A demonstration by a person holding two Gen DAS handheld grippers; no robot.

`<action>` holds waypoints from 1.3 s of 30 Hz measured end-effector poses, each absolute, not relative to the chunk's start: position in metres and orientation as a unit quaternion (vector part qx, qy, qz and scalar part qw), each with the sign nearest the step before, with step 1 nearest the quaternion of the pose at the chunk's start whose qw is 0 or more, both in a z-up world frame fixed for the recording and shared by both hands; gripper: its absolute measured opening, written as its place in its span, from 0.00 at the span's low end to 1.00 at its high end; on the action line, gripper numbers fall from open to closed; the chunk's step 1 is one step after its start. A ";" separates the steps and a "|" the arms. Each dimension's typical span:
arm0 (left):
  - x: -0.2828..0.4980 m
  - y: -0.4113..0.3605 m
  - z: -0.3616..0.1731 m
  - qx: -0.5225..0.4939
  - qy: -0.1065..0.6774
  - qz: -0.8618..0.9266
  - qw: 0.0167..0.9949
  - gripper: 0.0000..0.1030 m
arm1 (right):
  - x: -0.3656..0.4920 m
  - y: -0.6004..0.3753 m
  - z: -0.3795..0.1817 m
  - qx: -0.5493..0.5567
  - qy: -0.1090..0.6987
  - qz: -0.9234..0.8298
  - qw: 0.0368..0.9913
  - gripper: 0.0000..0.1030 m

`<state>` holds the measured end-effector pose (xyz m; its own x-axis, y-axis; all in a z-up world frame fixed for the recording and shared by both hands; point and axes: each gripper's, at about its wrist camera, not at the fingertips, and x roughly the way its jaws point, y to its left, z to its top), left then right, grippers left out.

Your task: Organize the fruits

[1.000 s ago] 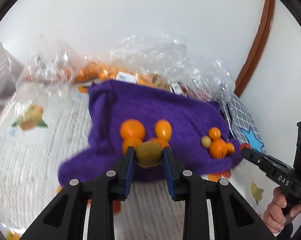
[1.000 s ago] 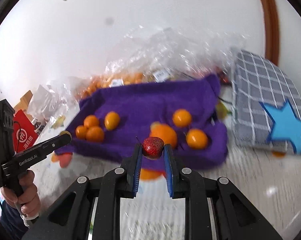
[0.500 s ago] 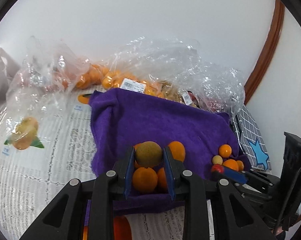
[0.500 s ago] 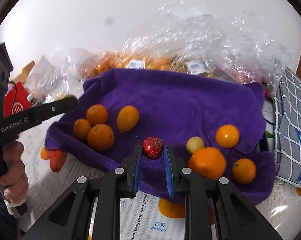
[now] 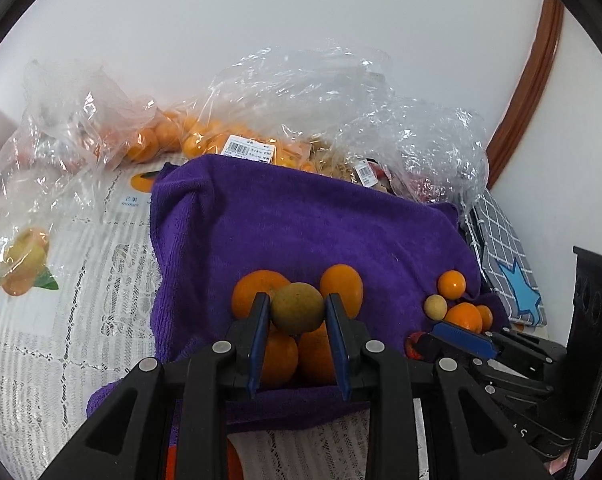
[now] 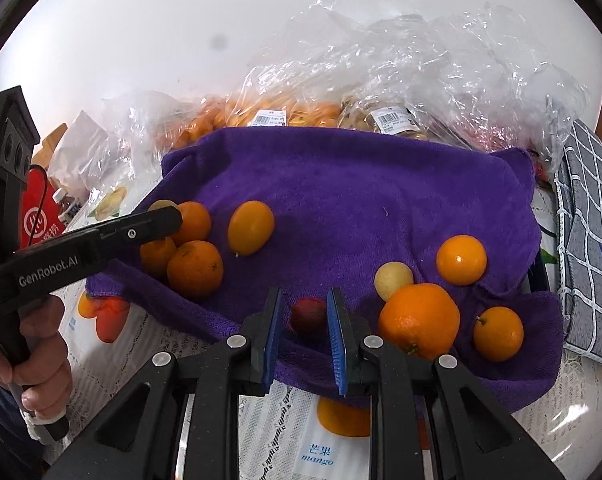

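A brownish-green round fruit [image 5: 297,309] is clamped between the fingers of the left gripper [image 5: 297,312], held above a cluster of oranges [image 5: 278,358] lying on the purple towel [image 5: 301,224]. Just beyond the fingertips, to either side, an orange [image 5: 257,292] and an oval orange fruit [image 5: 341,289] are seen.

The right gripper [image 6: 303,316] is seen with its fingers apart; a small red fruit [image 6: 308,315] lies on the purple towel [image 6: 361,200] between them, a gap showing on each side. To the right of this gripper a large orange [image 6: 419,320], a pale yellow fruit [image 6: 393,280] and two smaller oranges [image 6: 461,260] are grouped. Behind the towel, clear plastic bags [image 6: 381,80] of fruit are piled against the wall. The towel is spread over a patterned cloth [image 5: 81,280] on the tabletop.
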<state>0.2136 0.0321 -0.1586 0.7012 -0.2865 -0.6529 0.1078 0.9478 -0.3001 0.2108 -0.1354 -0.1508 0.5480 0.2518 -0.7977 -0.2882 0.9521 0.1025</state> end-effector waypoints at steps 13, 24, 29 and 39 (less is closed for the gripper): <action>0.212 0.026 -0.160 -0.099 0.359 -0.097 0.923 0.26 | 0.203 -0.135 -0.148 -0.025 0.435 0.142 0.889 0.25; 0.210 0.025 -0.160 -0.087 0.352 -0.098 0.927 0.45 | 0.198 -0.137 -0.143 -0.021 0.424 0.131 0.896 0.35; 0.206 0.029 -0.160 -0.093 0.355 -0.093 0.926 0.51 | 0.185 -0.144 -0.130 -0.018 0.407 0.114 0.906 0.44; 0.176 0.023 -0.137 -0.071 0.342 -0.072 0.934 0.61 | 0.156 -0.162 -0.094 -0.005 0.406 0.064 0.911 0.52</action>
<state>0.1756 0.0228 -0.1367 0.7563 -0.1828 -0.6282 0.0862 0.9797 -0.1812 0.1561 -0.1617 -0.0943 0.6615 0.1134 -0.7413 -0.1207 0.9917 0.0439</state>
